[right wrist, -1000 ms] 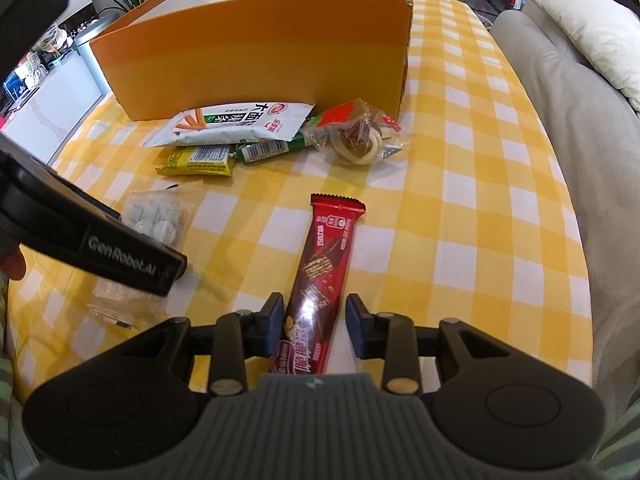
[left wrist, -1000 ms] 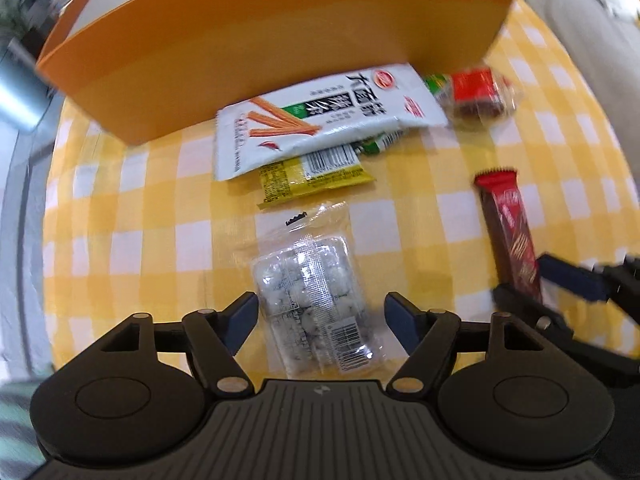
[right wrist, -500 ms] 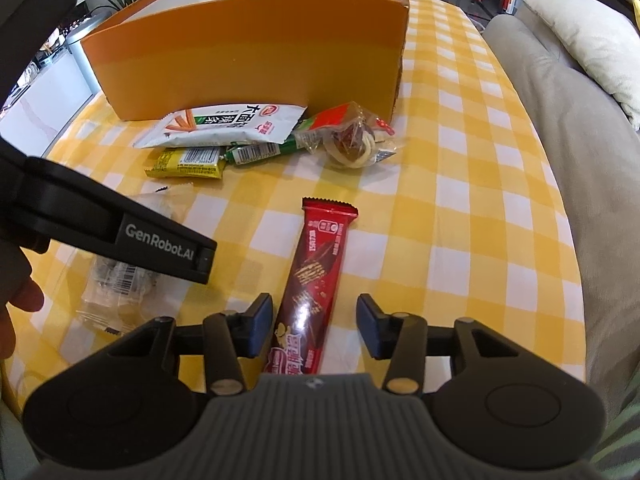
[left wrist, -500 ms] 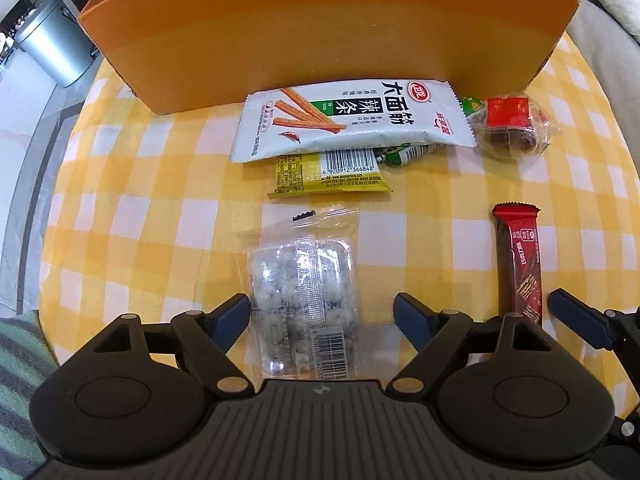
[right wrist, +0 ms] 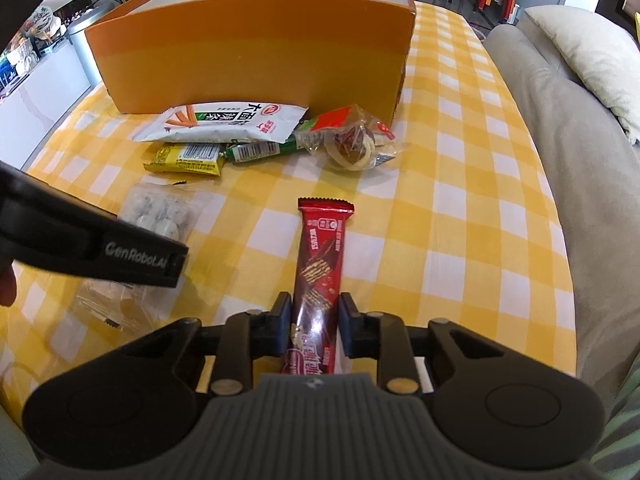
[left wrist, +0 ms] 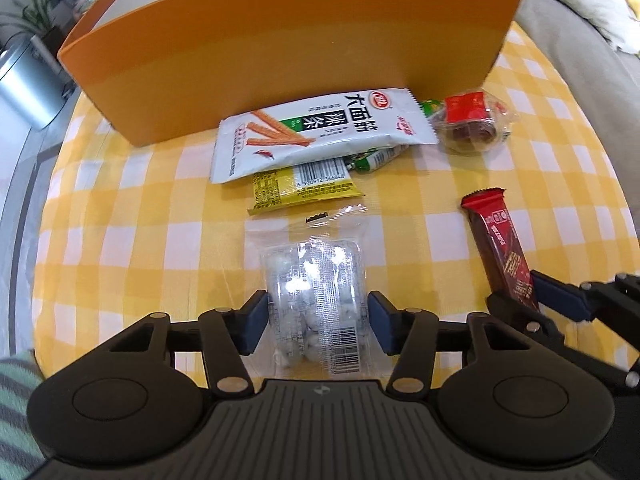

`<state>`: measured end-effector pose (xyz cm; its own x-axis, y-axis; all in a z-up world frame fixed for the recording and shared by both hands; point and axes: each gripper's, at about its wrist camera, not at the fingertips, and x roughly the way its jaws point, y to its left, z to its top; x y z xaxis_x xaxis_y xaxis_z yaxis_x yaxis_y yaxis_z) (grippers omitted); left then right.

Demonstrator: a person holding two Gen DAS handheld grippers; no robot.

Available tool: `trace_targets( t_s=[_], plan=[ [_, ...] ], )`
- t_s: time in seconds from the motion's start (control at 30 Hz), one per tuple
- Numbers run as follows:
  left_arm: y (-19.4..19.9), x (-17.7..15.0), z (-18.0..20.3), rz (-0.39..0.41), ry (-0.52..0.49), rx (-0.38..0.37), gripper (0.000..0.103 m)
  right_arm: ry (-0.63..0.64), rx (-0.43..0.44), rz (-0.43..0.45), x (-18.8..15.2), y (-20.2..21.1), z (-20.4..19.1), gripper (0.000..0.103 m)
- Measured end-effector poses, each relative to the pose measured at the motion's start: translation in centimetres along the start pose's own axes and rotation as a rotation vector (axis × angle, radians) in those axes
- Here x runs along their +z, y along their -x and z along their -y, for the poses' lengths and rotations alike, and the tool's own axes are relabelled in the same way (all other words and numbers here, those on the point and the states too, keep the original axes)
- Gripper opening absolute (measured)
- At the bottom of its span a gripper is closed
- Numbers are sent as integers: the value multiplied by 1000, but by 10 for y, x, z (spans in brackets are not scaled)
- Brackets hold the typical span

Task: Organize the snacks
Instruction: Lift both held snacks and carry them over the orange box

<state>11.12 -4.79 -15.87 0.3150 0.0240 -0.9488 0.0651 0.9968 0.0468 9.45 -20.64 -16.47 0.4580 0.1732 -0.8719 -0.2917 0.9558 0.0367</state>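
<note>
The right tool [right wrist: 313, 326] squeezes the red chocolate bar [right wrist: 321, 264] on the worktop [right wrist: 460, 220]. The left tool [left wrist: 317, 322] is closing around the clear candy bag [left wrist: 314, 284]. Next, both snacks probably need lifting into the orange box [left wrist: 280, 60].

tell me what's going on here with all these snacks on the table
A person is sorting snacks on a yellow checked tablecloth with a handheld gripper in each hand. The right gripper is shut on a long dark red wafer bar. The left gripper is closing around a clear plastic packet of white sweets, pads about at its sides. A white spicy-strip bag, a yellow packet and a red-topped clear pack lie before the tall orange cardboard box.
</note>
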Motion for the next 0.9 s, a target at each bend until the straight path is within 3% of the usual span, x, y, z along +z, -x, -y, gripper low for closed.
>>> trace_targets(
  t_s=[0.37, 0.9],
  plan=[
    [24, -9, -10, 46, 11, -73, 58, -100, 55, 28, -3, 16, 14, 21],
    [76, -5, -14, 194, -11, -149, 58, -191, 111, 107, 8, 49, 24, 21]
  ],
)
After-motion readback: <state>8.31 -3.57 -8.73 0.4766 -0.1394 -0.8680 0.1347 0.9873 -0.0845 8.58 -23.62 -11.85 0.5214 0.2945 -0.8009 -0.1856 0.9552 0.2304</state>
